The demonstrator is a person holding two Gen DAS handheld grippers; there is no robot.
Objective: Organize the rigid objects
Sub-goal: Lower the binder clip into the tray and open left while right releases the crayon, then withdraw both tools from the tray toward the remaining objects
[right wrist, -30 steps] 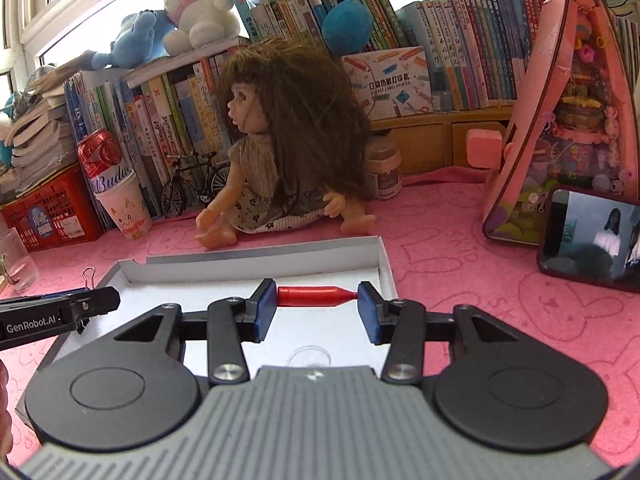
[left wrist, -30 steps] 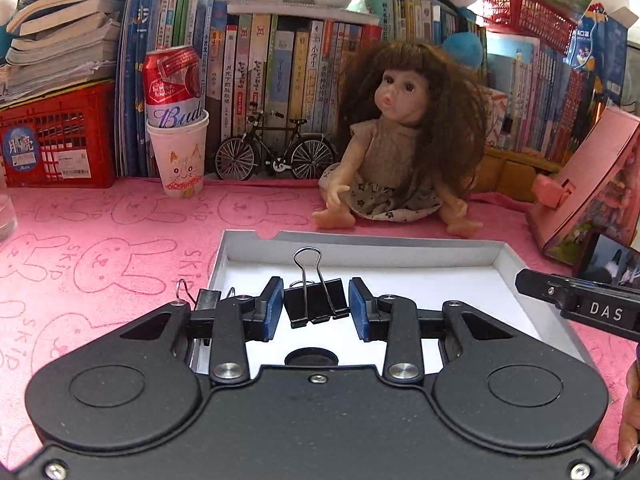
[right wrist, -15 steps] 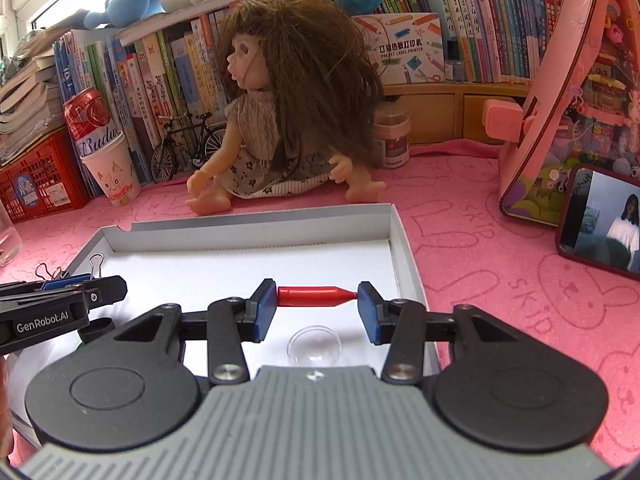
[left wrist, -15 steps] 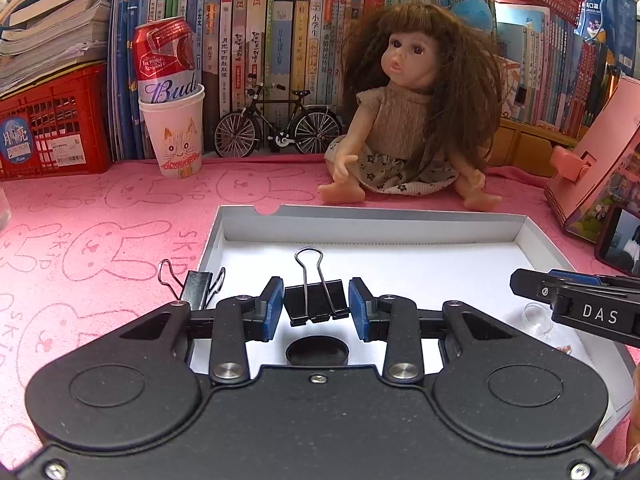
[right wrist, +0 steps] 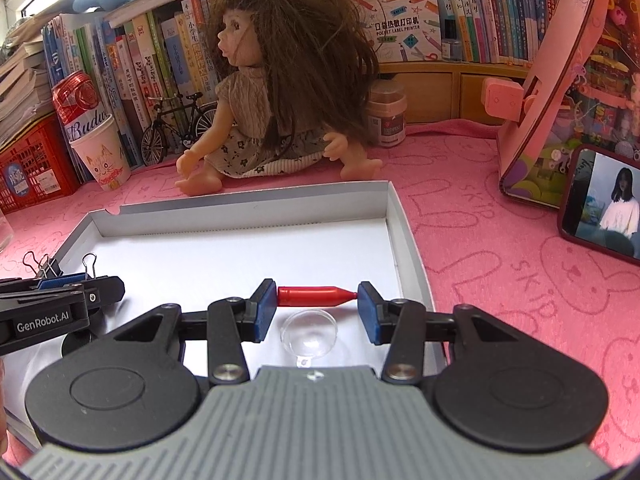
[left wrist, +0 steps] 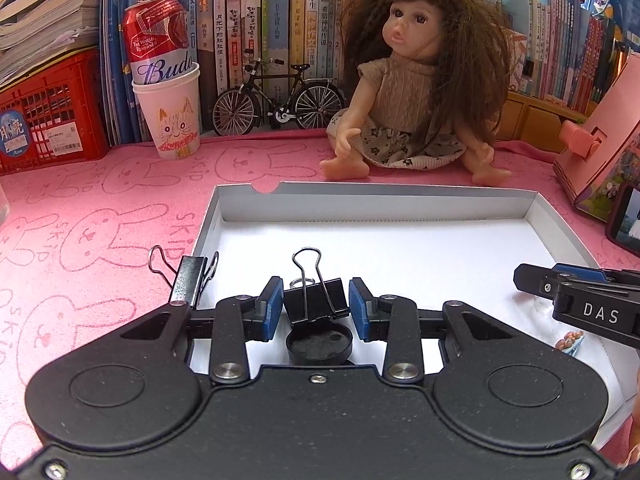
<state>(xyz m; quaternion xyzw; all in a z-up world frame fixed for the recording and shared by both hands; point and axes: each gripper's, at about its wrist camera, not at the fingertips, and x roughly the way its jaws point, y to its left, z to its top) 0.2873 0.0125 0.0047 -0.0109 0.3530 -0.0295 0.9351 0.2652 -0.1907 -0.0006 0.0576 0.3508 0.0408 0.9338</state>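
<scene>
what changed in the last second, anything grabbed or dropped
Nothing grabbed or let go. Both grippers came lower over the white box, nearer its floor. The left gripper stays shut on the black binder clip, the right gripper on the red cap.

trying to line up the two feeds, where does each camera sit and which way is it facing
Left wrist: on the left tool, facing forward over the white tray to the doll; its fingers grip a black binder clip; the right tool's tip enters at right.
Right wrist: on the right tool, facing the same way from further right; grips a red piece.
Shared: tray, doll, beer can, toy bicycle.
</scene>
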